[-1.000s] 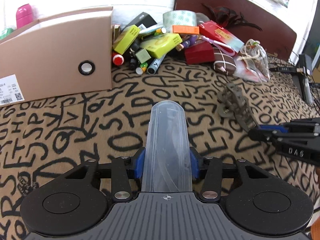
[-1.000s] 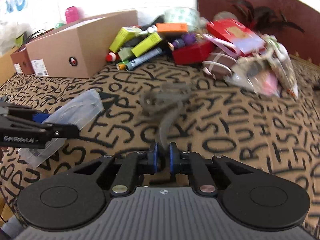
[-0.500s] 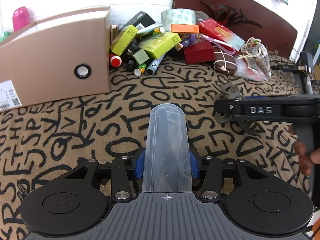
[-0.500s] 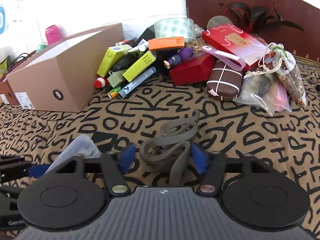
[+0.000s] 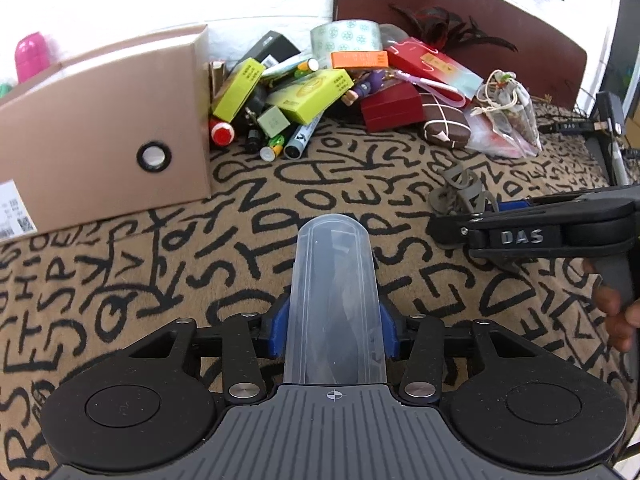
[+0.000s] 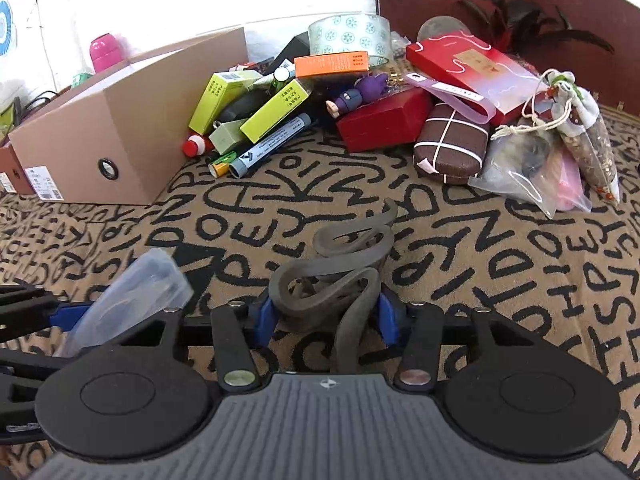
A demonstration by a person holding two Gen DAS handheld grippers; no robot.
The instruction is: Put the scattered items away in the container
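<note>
Right hand-held gripper (image 6: 326,316) reopened, now closing around grey strap (image 6: 340,264).

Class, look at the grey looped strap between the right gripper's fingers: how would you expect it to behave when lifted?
The grey strap is probably floppy: it lies in loose curls on the cloth, so its free loops would likely dangle and swing. It looks thin and rubbery, so likely light and grippy rather than slippery. The right hand-held gripper is closing around it; the soft loops may squash or bunch.
</note>
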